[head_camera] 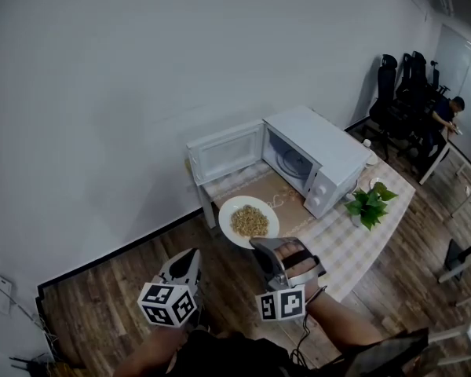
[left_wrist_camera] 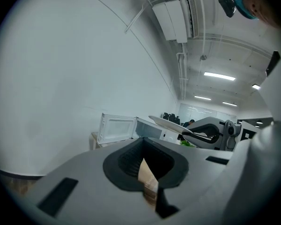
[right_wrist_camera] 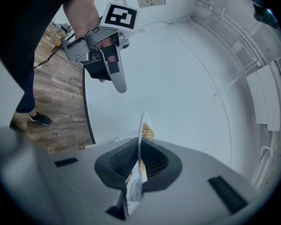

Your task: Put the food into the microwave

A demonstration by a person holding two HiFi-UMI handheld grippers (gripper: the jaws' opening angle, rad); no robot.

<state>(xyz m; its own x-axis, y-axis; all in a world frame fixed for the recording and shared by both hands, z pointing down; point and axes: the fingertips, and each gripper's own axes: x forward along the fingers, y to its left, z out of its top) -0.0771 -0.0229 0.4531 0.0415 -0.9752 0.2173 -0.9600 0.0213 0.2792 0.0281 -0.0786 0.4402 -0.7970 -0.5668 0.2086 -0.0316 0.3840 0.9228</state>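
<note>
White plate, loaded with a mound of tan, grain-like food, is held in the air just in front of the near edge of the tabletop, not yet inside the microwave. The right claw is clamped on the near rim of the plate; the right gripper view shows the rim edge-on between both jaws, with the food just beyond them. The left claw hangs free to the near left, jaws drawn almost together with nothing between them. The microwave door stands swung open to the left, so the cavity is exposed and faces the plate. Caution: the plate is gripped at one point on its rim only, so the full load hangs out beyond the jaws. Any roll of the wrist during the reach is likely to tilt the plate and shed loose food onto the checked cloth or the floor. A smooth rim may also slide in the pads if the move is jerky. Approaching too far left risks striking the open door; too far right, the control panel or the potted plant.
</note>
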